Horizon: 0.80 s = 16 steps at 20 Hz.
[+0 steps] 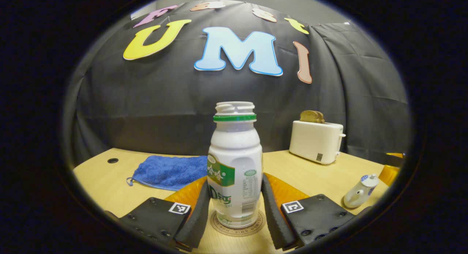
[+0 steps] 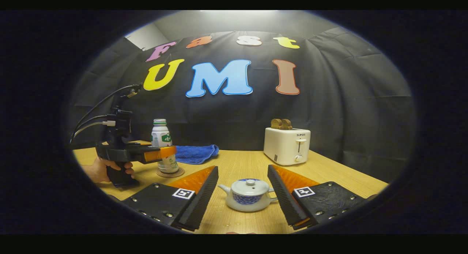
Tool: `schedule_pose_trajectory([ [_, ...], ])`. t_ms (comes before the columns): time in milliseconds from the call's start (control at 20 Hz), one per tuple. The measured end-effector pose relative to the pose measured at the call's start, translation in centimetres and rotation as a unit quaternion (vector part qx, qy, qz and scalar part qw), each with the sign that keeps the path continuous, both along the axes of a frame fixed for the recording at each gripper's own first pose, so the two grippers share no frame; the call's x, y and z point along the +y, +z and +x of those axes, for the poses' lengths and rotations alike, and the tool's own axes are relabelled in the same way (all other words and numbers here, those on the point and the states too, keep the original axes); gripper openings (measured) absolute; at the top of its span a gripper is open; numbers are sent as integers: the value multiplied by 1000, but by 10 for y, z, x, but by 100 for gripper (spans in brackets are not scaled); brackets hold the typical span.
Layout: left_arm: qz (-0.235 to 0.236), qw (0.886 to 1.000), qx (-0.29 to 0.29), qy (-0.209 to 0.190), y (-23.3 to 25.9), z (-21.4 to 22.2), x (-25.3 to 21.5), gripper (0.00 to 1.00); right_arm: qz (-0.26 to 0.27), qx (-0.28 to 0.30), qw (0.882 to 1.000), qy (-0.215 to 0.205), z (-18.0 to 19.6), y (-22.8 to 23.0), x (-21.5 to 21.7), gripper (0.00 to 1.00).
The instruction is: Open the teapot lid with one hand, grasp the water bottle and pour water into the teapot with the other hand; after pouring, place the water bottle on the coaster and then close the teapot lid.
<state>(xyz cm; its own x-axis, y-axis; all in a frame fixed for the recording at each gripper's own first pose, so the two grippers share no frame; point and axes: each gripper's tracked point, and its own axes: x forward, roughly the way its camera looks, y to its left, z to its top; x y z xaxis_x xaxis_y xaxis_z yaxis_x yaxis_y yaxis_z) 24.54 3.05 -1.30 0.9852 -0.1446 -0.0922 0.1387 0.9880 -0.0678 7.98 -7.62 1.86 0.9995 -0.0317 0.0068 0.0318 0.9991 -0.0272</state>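
Observation:
A white water bottle [image 1: 236,155] with a green neck ring and no cap stands upright on a round coaster [image 1: 219,224]. My left gripper [image 1: 236,179] has a finger against each side of it. In the right gripper view the same bottle [image 2: 161,137] stands on the coaster [image 2: 181,172] at the left. The left gripper [image 2: 166,153] is around it there, held by a hand [image 2: 98,170]. The small white and blue teapot [image 2: 248,199] sits on the table with its lid [image 2: 250,186] on. It lies between the wide-apart fingers of my right gripper [image 2: 242,168], untouched. The teapot [image 1: 360,193] also shows at the right in the left gripper view.
A white toaster [image 2: 287,146] with bread in it stands at the back right of the wooden table [image 2: 237,162]. A blue towel [image 2: 195,153] lies at the back, behind the bottle. The table has a cable hole [image 1: 112,160] at its far left.

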Motion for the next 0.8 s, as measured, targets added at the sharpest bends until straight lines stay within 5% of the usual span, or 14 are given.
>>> schedule_pose_trajectory([
  [350,17,1000,6,3,-6,1,-2,100,0,1,1000,0,0,-1,0,83],
  [400,19,1000,4,14,-6,-1,2,94,-1,1,1000,1,1,-2,0,83],
  [450,20,1000,3,19,-6,-1,5,100,-1,1,1000,4,1,-2,1,83],
  [800,20,1000,-13,20,8,-25,6,100,-4,1,1000,10,1,-2,5,83],
])
